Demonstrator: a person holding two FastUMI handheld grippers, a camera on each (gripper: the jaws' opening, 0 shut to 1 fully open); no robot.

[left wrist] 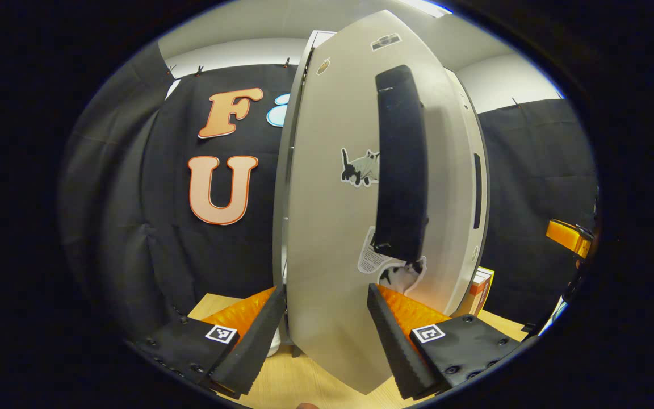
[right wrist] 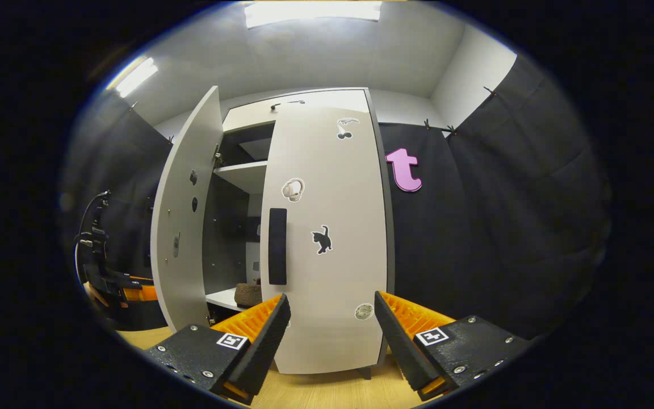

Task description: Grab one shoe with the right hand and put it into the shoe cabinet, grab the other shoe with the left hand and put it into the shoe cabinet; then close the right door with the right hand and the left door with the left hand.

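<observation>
Booth w/ black cloth walls, white ceiling, pale wood floor. A tall grey shoe cabinet stands at the back.

Right gripper view: the right door looks shut or nearly so, w/ a black handle strip near its inner edge. The left door stands wide open. A brown shoe sits on a low shelf inside; the 2nd shoe can't be made out. Right gripper is spread, holding nothing, well back from the cabinet.

Left gripper view: left gripper is spread wide, fingers either side of the left door's lower front edge, close but w/ no clear contact. The door's black handle is higher up.

Risks, as judged:
- The door edge sits btwn the open fingers; a push at an angle could wedge or scrape it.
- A push low on the panel could twist it or rock the cabinet.
- A fast swing could slam and bounce back, leaving a gap.
- If the shoe sticks out past the shelf's front edge, the door may jam on it.
</observation>
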